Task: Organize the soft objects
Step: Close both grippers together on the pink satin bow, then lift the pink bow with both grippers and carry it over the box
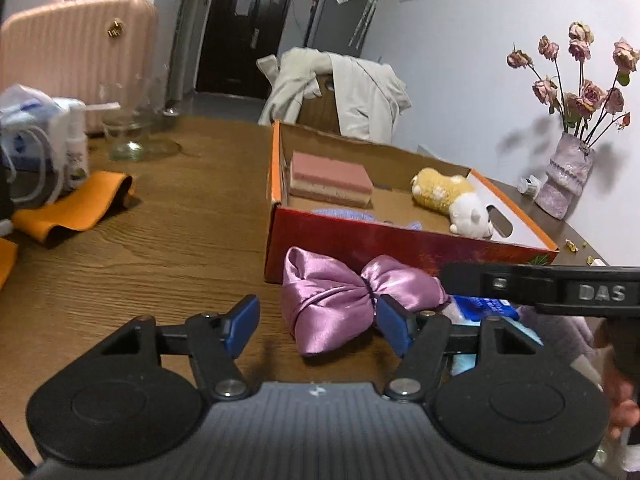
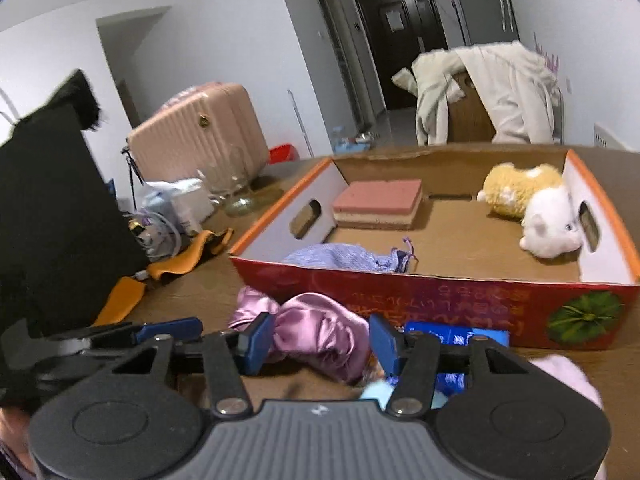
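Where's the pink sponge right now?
The pink sponge lies inside the cardboard box, in its far left corner in the right wrist view, across from the plush toy at the right end and beyond the lilac knitted pouch.

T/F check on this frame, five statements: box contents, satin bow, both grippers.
1. The pink sponge lies inside the cardboard box. True.
2. The purple satin bow is already in the box. False: it lies on the table, in front of the box's red wall.
3. The plush toy lies in the box near a handle cutout. True.
4. The right gripper is clamped shut with nothing between its fingers. False: its jaws stand apart, with the bow between them.
5. The left gripper holds the sponge. False: it is open, at the bow.
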The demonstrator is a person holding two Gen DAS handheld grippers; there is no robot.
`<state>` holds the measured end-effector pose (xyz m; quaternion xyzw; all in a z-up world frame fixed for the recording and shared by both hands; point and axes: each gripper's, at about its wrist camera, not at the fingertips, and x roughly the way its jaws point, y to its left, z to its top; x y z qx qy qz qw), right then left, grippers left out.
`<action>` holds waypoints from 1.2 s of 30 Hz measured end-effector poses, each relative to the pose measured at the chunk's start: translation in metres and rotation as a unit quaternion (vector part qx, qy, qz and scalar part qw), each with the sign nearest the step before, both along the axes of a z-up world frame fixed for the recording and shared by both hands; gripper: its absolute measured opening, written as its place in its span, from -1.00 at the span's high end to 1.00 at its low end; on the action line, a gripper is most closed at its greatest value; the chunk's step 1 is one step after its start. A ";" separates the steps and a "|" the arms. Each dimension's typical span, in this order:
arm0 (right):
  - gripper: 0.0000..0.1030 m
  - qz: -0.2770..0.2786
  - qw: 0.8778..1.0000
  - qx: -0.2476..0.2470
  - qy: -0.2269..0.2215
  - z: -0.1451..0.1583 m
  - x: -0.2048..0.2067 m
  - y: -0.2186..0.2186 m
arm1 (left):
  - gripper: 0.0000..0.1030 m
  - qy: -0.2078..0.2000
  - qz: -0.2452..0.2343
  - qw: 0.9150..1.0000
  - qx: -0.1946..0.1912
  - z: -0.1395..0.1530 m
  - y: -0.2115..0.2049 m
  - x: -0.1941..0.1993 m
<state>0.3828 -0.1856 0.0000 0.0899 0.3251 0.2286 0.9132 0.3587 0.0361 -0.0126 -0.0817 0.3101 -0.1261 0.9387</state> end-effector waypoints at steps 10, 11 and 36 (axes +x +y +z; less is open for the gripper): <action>0.58 0.035 0.999 0.012 0.021 -0.024 0.024 0.015 | 0.51 0.008 -0.035 0.999 -0.041 -0.018 0.009 0.012; 0.60 0.036 0.999 0.006 0.016 -0.024 0.023 0.018 | 0.57 0.006 -0.036 0.999 -0.037 -0.018 0.008 0.011; 0.66 0.057 0.989 -0.002 -0.138 0.073 -0.174 -0.004 | 0.70 -0.113 -0.054 0.992 -0.025 0.081 -0.012 -0.169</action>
